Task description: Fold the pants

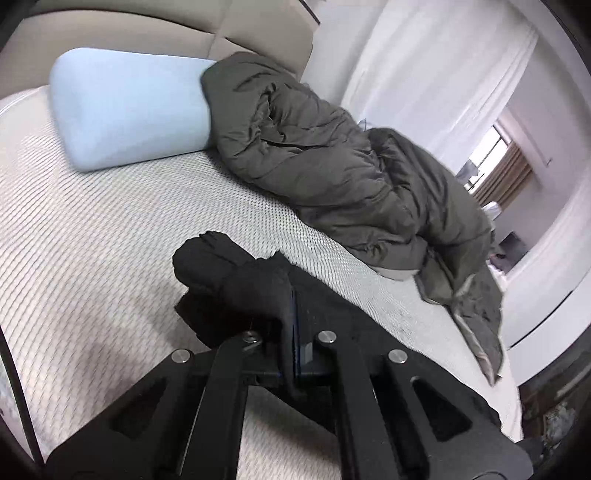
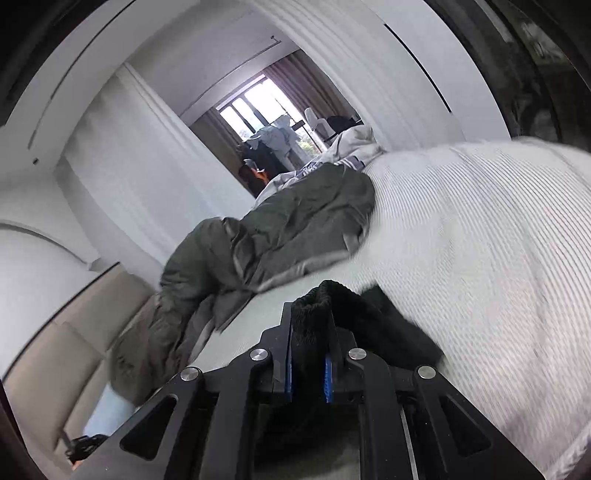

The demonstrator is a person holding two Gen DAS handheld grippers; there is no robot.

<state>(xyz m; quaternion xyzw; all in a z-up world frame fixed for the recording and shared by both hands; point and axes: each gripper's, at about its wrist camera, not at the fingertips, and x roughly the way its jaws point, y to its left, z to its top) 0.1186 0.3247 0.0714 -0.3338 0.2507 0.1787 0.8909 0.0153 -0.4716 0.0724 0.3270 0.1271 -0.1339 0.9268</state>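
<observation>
The pants [image 1: 225, 273] are black and bunched on the white textured mattress [image 1: 92, 240]. My left gripper [image 1: 295, 314] is shut on a fold of the black pants, which drape over its left finger. In the right wrist view my right gripper [image 2: 310, 314] is shut on a thick ribbed edge of the pants [image 2: 369, 317], with cloth filling the gap between the blue pads [image 2: 328, 380]. The rest of the pants hangs below and right of the fingers, over the mattress [image 2: 480, 240].
A dark olive quilt [image 1: 351, 177] lies heaped along the far side of the bed and shows in the right wrist view [image 2: 288, 229]. A pale blue pillow [image 1: 125, 107] lies against the beige headboard [image 1: 258, 29]. White walls and a doorway [image 2: 273, 133] lie beyond.
</observation>
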